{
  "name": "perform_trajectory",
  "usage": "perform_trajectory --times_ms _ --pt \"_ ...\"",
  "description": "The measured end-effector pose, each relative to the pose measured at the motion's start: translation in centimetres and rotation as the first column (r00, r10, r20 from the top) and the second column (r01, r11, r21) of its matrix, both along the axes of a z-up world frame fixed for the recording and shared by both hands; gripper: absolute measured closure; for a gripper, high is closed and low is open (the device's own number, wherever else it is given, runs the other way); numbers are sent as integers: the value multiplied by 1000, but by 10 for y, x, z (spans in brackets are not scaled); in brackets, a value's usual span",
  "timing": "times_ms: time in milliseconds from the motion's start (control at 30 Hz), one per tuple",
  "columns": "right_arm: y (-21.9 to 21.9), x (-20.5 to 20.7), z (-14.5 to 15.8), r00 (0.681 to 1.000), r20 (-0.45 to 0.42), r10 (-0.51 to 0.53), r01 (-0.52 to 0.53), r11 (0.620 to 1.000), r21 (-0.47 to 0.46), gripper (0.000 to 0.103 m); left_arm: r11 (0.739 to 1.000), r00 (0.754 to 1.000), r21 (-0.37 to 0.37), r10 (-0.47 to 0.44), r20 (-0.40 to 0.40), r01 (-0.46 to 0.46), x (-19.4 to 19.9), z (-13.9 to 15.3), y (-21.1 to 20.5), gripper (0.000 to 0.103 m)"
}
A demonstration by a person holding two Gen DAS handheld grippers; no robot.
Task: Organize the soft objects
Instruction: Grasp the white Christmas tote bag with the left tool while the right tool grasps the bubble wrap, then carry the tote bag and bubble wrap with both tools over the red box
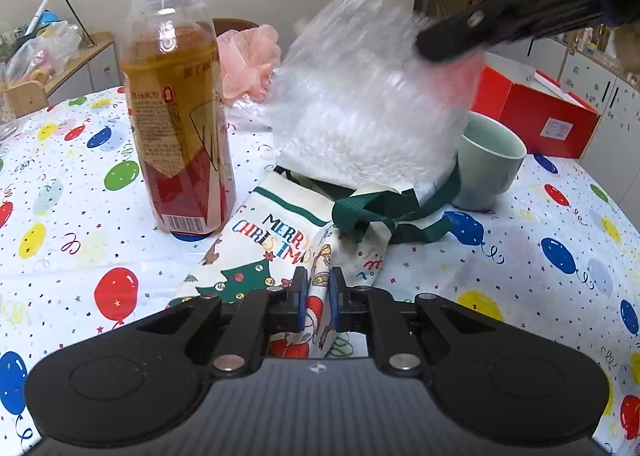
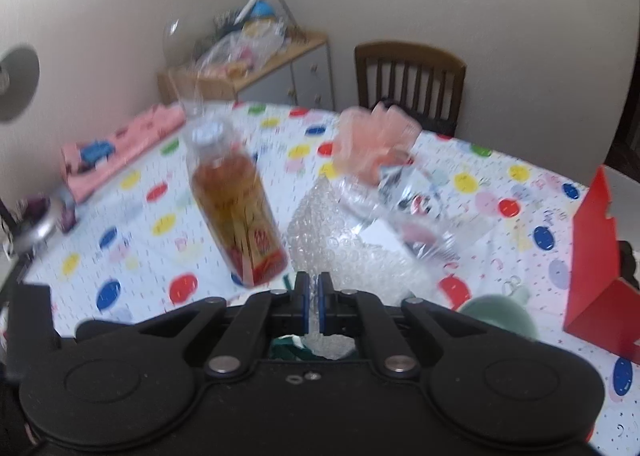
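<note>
A white "Merry Christmas" cloth bag (image 1: 276,244) with green straps lies on the balloon-print tablecloth. My left gripper (image 1: 319,288) is shut on the bag's near edge. A sheet of bubble wrap (image 1: 368,96) stands in the bag's mouth, blurred. My right gripper (image 2: 313,292) is shut on the bubble wrap (image 2: 340,252) and holds it from above; it shows as a black shape in the left wrist view (image 1: 520,4). A pink mesh pouf (image 1: 248,60) lies behind, also in the right wrist view (image 2: 372,144).
A tea bottle (image 1: 180,116) stands left of the bag. A green mug (image 1: 488,160) sits to its right, a red box (image 1: 536,108) behind that. A clear plastic bag (image 2: 412,200) and pink cloth (image 2: 120,144) lie on the table. A wooden chair (image 2: 408,80) stands beyond.
</note>
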State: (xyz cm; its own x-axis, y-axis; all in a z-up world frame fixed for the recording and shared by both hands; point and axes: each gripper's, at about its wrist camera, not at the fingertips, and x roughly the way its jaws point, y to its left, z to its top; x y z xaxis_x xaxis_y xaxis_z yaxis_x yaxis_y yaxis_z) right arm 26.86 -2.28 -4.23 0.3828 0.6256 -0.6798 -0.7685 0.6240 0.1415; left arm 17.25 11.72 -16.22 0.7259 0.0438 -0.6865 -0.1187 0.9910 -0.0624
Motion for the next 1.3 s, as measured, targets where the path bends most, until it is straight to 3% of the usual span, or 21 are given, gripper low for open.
perform_trajectory --times_ms 267,500,933,1100,1300 --pt "-51 3 43 996 23 -88 85 989 123 100 999 999 -1 35 25 -35 -12 18 0 95" --pt "-98 12 62 986 57 -158 146 972 183 100 998 996 -29 59 66 -57 -19 45 -5 96" --pt "-184 46 60 967 55 -248 229 945 232 100 991 985 -62 129 118 -122 -12 97 -32 96" --pt "-214 64 55 959 47 -281 261 933 249 100 993 981 -23 121 152 -119 0 121 -52 101" --pt "-244 84 52 952 31 -305 285 918 276 100 993 985 -20 120 124 -119 13 122 -67 100"
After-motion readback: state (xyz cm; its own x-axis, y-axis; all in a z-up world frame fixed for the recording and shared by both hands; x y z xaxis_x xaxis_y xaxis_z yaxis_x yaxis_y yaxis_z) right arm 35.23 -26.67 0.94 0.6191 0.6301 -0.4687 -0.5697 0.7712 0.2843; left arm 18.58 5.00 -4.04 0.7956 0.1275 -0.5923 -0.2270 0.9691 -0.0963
